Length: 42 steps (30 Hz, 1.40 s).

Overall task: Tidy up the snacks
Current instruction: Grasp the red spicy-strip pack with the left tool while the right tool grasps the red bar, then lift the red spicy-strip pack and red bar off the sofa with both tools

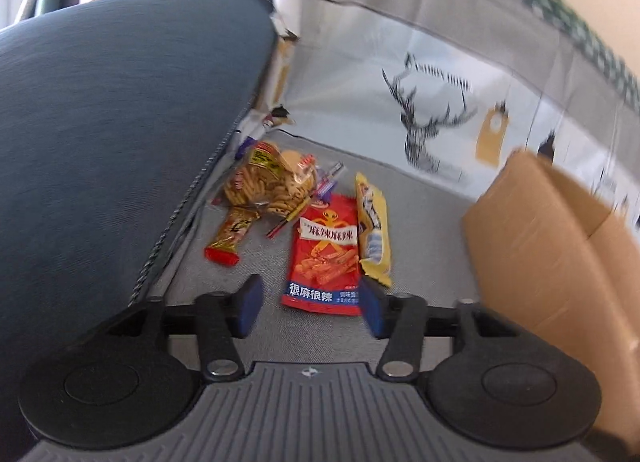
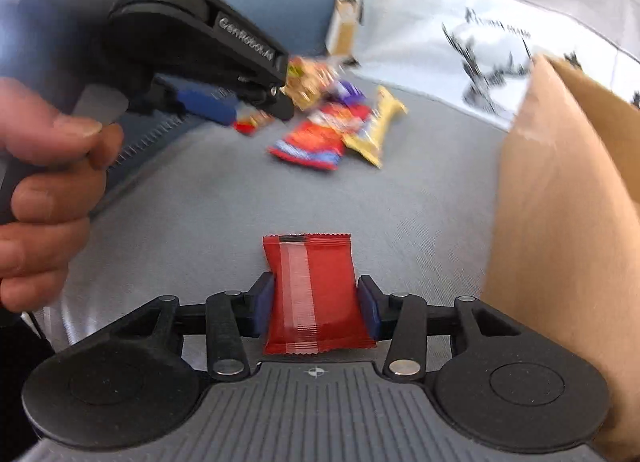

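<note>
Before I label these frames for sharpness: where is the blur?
Left wrist view: red spicy-strip packet readable, deer-print cloth smeared. Right wrist view: small red sachet between the fingers crisp, far snack pile streaked.

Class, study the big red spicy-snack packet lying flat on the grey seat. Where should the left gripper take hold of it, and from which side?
Grip the red packet by its near blue-banded bottom edge, coming from the left gripper side, low along the seat. It lies flat, so a loose edge is likely easiest, and the yellow packet touches its right side.
</note>
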Available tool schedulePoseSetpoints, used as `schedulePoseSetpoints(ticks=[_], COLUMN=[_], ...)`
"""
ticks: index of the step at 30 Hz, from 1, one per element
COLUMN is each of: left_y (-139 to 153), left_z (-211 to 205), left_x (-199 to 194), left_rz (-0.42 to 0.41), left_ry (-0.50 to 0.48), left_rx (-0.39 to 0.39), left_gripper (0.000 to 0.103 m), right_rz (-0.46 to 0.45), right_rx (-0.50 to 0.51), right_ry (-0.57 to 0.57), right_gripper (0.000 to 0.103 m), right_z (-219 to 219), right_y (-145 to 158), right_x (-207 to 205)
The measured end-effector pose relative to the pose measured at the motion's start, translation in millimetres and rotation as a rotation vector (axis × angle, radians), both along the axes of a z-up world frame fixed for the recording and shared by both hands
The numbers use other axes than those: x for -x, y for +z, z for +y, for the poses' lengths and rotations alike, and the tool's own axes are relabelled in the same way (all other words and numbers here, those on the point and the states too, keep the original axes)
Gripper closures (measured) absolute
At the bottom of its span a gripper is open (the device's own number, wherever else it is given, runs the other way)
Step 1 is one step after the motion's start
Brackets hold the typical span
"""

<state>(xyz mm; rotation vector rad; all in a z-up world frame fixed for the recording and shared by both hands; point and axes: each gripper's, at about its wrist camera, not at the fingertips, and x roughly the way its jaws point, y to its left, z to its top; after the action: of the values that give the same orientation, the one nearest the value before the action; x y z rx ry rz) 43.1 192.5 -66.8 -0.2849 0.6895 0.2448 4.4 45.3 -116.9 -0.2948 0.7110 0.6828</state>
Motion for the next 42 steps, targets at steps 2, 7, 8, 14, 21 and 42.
schedulePoseSetpoints(ticks=[2,7,8,14,21,42], left_y=[-7,-21,-22,-34,-39,-6], left_z=[-5,-9,-9,-23,-23,-6], left_x=[-9,-28,-31,-55,-59,60], left_rz=[0.015,0.037,0.039,0.094,0.112,0.200], left_ry=[-0.020,-0.041,-0.042,-0.081,-0.070,0.046], left_rx=[-0.049,-0.087,-0.088,-0.150,-0.183,0.164], left_gripper=[0.027,0.020,0.020,0.019,0.040,0.066], right_rz=[0.005,0.024,0.027,0.051,0.042,0.051], right_rx=[0.003,-0.006,-0.006,-0.017,-0.011,0.000], right_ry=[-0.019,-0.026,-0.027,-0.036,-0.032,0.020], right_gripper=[0.051,0.051,0.051,0.051,0.051,0.056], right_z=[0,1,1,1,3,-21], right_y=[-2,-4,-4,-3,-4,6], right_x=[-2,-7,-7,-14,-14,25])
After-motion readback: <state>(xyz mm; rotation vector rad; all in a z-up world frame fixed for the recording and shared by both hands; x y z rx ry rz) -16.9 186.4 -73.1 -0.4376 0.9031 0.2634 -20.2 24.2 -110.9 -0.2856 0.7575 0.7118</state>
